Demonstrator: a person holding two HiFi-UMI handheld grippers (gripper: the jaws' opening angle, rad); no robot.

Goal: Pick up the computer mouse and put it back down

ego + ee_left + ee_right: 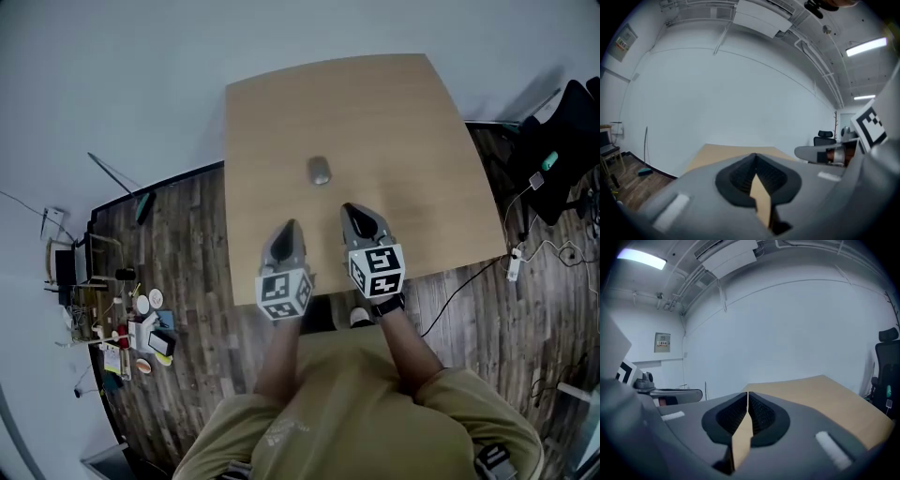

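The jaws of the left gripper (pixel 755 155) are closed, their ribbed pads meeting at the tips with nothing between them, and the jaws of the right gripper (pixel 747 393) are pressed together in the same way, equally empty. In the head view both grippers hang over the near part of the desk (pixel 394 112), side by side and a little apart, pointing toward its far side. The left one sits closer to the near edge of the desk than the right. The computer mouse (pixel 320 171) lies flat on the desk, roughly at its middle, beyond both sets of tips and untouched. It sits nearer the right gripper's line than the left's. Nothing else lies on the desk. The mouse looks small and grey with a rounded back. It is probably light and rigid, a hard plastic shell that will not give under the pads. Its smooth, curved top could let closed jaws slide off. The safer hold is likely across its two long sides, low down and near the waist, where the shell is narrowest and the flanks are closest to parallel. The jaws would need to open wider than the body first. A moderate squeeze should be enough, since too much force on the curved flanks could squirt it forward across the desk.
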